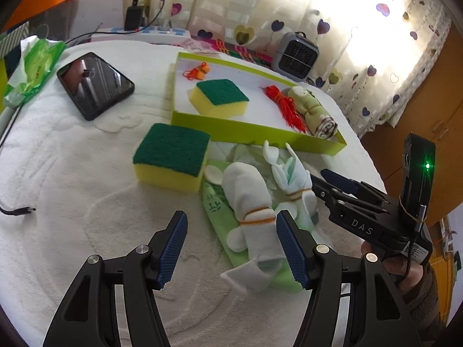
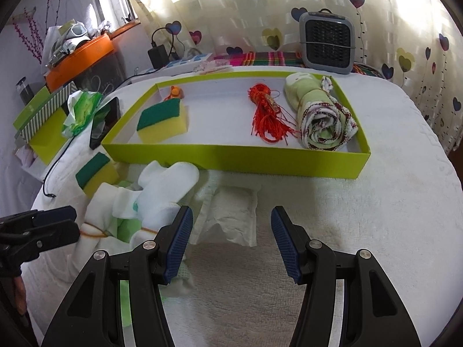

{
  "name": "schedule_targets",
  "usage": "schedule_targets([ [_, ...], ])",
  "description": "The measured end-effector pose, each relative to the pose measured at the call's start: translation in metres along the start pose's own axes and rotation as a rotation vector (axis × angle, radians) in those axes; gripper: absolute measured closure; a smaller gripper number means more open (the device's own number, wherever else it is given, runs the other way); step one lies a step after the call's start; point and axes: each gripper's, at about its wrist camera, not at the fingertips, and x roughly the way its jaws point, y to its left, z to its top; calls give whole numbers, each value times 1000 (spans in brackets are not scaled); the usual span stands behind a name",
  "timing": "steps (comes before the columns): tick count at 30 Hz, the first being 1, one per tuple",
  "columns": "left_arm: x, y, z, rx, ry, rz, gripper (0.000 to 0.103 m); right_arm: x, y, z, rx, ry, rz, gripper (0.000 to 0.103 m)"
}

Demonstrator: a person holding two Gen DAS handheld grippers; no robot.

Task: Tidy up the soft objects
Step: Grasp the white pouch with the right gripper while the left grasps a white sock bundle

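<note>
Lying rolled, the white sock bundle (image 1: 254,217) wears orange bands; both grippers' fingers (image 1: 173,248) spread wide.

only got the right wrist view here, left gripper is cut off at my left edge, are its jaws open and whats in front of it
Observer: Open. The left gripper has its blue pads wide apart, around a white sock bundle tied with an orange rubber band, not pressing on it.
Operator: anything under that bundle
Observer: Yes, a flat light green packet with dark writing lies under it on the white towel.
Operator: how much of the black phone shows, i only get a sliver
Observer: All of it. The black phone lies flat, screen up, left of the lime green cardboard tray.
</note>
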Motion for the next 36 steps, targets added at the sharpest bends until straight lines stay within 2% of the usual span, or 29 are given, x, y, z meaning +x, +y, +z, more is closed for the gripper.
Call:
schedule_targets([
  [9, 11, -12, -1, 29, 30, 16, 39, -1, 0, 0, -9, -1, 0, 47],
  [15, 18, -13, -3, 21, 40, 40, 39, 0, -1, -1, -4, 0, 17, 55],
  [21, 22, -14, -4, 15, 44, 47, 40, 0, -2, -1, -2, 0, 30, 70],
  [30, 21, -18, -4, 28, 32, 24, 61, -4, -5, -3, 13, -19, 38, 78],
  [36, 21, -16, -3, 22, 27, 17, 66, -6, -5, -3, 16, -29, 36, 79],
])
